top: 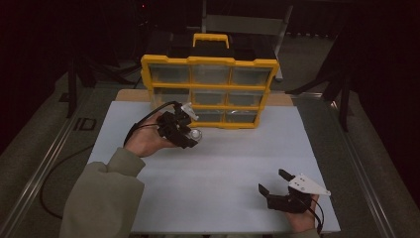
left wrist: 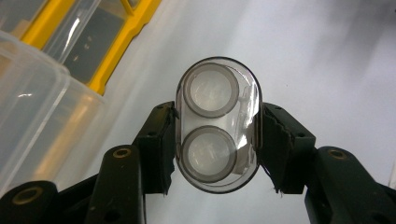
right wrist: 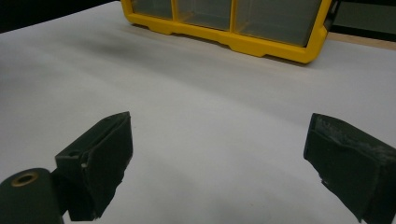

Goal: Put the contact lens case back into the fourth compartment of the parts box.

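Your left gripper (left wrist: 217, 140) jaws clamp the clear oval bin (left wrist: 217, 125) by its two long sides, above the white mat (top: 223, 163), before the yellow organizer (top: 210, 91). Your right gripper (right wrist: 219, 158) jaws stand wide apart, holding nothing.

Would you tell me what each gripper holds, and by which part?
The left gripper clamps a clear bin by its two long sides. The right gripper is open and holds nothing.

Workshop: yellow parts organizer (top: 210, 91) on worktable (top: 223, 158).
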